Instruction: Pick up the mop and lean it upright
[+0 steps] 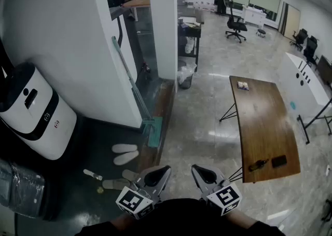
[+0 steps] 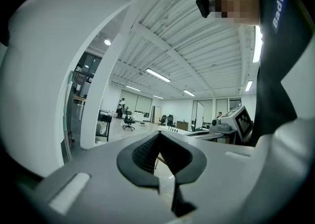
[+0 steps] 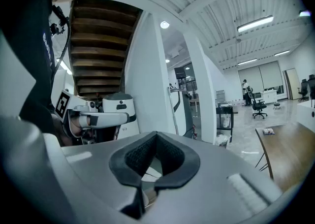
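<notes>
Nearest, the left gripper [image 1: 157, 176] and the right gripper [image 1: 205, 175] sit side by side close to the person's body, each with jaws clenched together on nothing. The mop [image 1: 136, 92] stands well apart from both. Its handle leans against the white wall [image 1: 62, 38] and its green head rests on the floor [image 1: 207, 121], just beyond a pair of pale slippers [image 1: 125, 153].

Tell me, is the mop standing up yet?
Looks done: the mop leans upright against the white wall, head on the floor. In hand: nothing; the left hand-held gripper and right hand-held gripper are both shut and empty. Left: nothing I can see.
</notes>
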Demonstrator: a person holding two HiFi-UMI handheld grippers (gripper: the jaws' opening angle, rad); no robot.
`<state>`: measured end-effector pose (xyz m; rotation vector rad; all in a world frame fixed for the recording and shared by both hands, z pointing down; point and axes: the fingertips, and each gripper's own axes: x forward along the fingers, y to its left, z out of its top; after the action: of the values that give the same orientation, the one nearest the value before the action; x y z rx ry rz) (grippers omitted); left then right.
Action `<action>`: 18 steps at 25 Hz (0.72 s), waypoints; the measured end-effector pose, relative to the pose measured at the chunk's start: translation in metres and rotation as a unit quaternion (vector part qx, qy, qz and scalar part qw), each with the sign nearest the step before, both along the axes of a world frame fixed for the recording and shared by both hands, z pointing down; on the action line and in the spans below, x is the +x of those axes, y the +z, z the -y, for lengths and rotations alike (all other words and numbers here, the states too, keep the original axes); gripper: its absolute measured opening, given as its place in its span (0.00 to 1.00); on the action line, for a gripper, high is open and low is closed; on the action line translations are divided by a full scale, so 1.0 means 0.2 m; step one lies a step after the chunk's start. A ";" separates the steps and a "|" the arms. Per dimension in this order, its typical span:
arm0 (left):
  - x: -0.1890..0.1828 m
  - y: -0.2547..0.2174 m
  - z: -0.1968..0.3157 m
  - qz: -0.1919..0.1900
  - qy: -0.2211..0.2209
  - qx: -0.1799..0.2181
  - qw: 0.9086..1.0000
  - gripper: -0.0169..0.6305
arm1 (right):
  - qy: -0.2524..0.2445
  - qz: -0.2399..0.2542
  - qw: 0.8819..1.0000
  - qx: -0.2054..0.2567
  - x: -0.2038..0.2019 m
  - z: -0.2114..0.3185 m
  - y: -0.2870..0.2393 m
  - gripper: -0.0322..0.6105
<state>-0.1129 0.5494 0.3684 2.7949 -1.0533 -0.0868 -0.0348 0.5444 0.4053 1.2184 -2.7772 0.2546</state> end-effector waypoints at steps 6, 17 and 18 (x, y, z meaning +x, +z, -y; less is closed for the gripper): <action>0.00 0.01 -0.02 0.001 -0.001 -0.002 1.000 0.06 | -0.002 -0.003 1.000 -0.002 -0.01 -0.02 0.00 0.05; 0.02 0.01 -0.04 0.004 0.003 -0.001 1.000 0.06 | 0.010 0.011 1.000 -0.010 0.03 -0.02 0.02 0.06; 0.02 0.01 -0.04 0.004 0.003 -0.001 1.000 0.06 | 0.011 0.011 1.000 -0.011 0.03 -0.02 0.02 0.06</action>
<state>-0.1081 0.5582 0.3698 2.7986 -1.0451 -0.0725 -0.0283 0.5478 0.4094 1.2494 -2.7737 0.3007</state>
